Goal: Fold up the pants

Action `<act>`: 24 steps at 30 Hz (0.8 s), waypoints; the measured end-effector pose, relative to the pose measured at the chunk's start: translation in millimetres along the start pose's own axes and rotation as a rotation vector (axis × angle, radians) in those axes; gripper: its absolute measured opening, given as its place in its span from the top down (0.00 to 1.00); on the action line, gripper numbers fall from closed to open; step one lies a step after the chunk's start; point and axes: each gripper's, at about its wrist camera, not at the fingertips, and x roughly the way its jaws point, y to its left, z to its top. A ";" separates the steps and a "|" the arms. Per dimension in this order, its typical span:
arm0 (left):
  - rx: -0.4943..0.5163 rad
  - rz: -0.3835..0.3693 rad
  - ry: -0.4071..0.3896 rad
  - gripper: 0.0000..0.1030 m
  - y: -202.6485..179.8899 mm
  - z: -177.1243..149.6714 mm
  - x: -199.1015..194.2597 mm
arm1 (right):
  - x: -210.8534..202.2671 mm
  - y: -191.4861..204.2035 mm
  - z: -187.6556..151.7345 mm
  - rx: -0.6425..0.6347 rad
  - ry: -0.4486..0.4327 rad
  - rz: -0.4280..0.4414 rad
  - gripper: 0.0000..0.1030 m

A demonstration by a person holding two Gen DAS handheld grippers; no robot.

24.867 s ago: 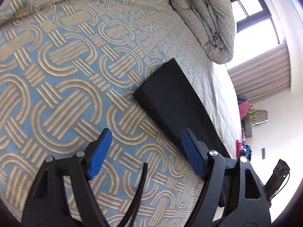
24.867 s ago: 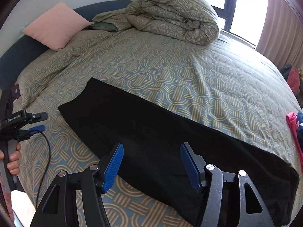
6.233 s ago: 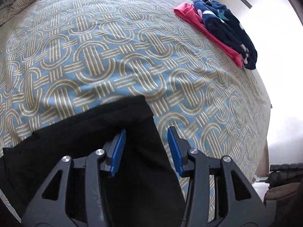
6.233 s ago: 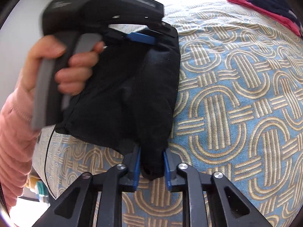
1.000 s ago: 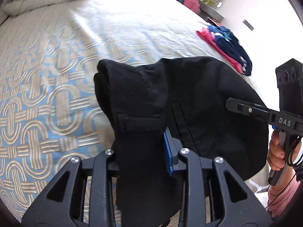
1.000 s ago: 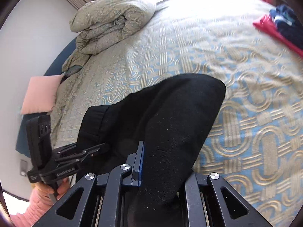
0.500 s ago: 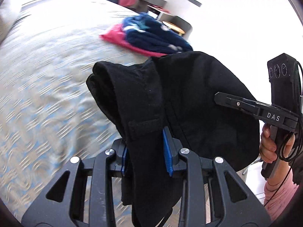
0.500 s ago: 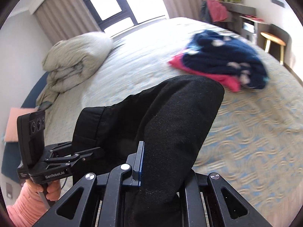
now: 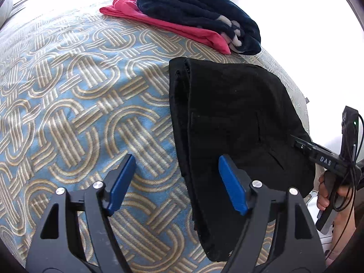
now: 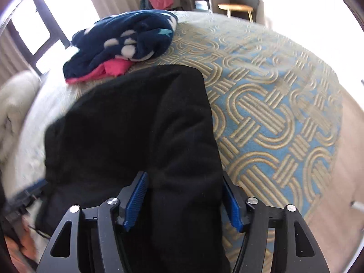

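Note:
The folded black pants (image 9: 229, 122) lie on the patterned bed cover near its corner, just short of a pile of clothes. My left gripper (image 9: 176, 184) is open and empty, its right finger over the near edge of the pants. In the right wrist view the pants (image 10: 136, 122) fill the middle. My right gripper (image 10: 184, 202) has its jaws parted around a thick fold of the black cloth. The right gripper also shows in the left wrist view (image 9: 318, 152), at the right edge of the pants.
A navy spotted fleece (image 9: 195, 6) lies on a folded pink garment (image 9: 173, 25) just beyond the pants. The bed's edge (image 10: 339, 118) runs to the right, with floor past it. A small table (image 10: 236, 8) and shelves stand by the far wall.
The pants were carried in the air in both grippers; now they lie on the bed beside the pile. My left gripper has opened and let go. My right gripper's jaws have parted.

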 end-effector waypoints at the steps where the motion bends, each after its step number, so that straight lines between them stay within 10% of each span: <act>1: -0.001 0.010 0.004 0.26 2.5 0.9 -2.3 | -5.0 5.0 -4.6 -0.040 -0.007 -0.058 0.28; 7: 0.010 0.084 -0.054 0.28 -18.3 -17.2 -29.9 | -62.6 15.6 -33.7 -0.091 -0.087 -0.201 0.26; 24: 0.107 0.191 -0.199 0.19 -114.0 -110.7 -175.5 | -180.8 60.5 -108.7 -0.040 -0.159 -0.014 0.26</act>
